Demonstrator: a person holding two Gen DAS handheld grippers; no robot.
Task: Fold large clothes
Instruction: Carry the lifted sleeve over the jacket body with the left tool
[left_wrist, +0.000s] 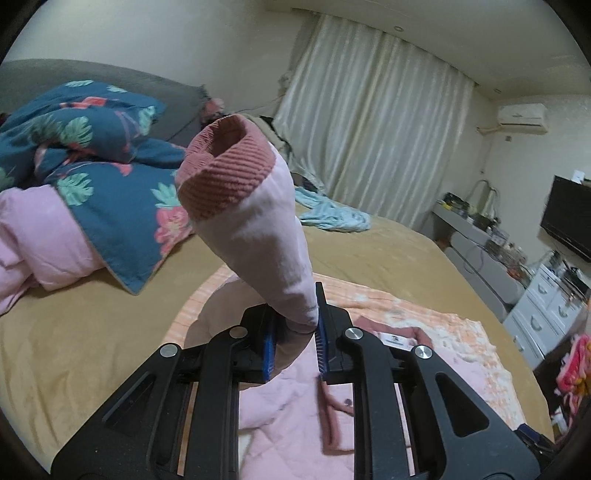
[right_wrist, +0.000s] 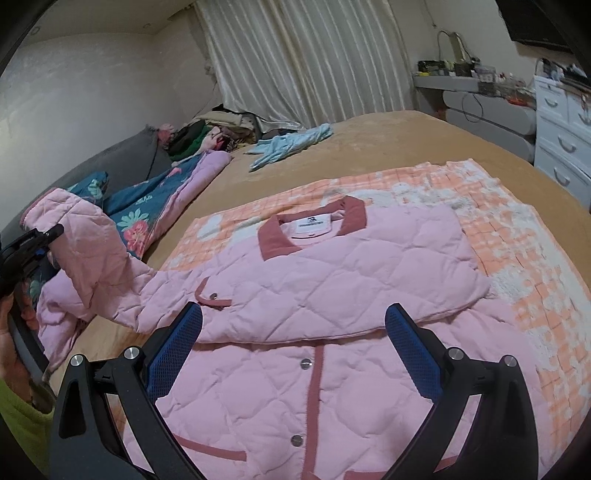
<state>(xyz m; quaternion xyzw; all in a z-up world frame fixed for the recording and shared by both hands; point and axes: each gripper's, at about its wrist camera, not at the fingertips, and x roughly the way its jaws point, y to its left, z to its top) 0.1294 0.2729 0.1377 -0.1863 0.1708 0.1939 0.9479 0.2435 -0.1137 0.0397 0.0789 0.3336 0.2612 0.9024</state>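
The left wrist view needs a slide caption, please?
Left gripper shut on pink quilted jacket's sleeve, cuff raised above the bed.

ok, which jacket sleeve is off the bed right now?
The sleeve on the left in the right wrist view: the left gripper is shut on it and holds it up. The other sleeve lies folded flat across the jacket.

Floral quilt (right_wrist: 147, 218) crowding jacket's (right_wrist: 332, 280) left

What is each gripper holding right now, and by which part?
The left gripper is shut on the pink jacket's sleeve, pinched a little below its ribbed cuff. The right gripper is open and holds nothing.
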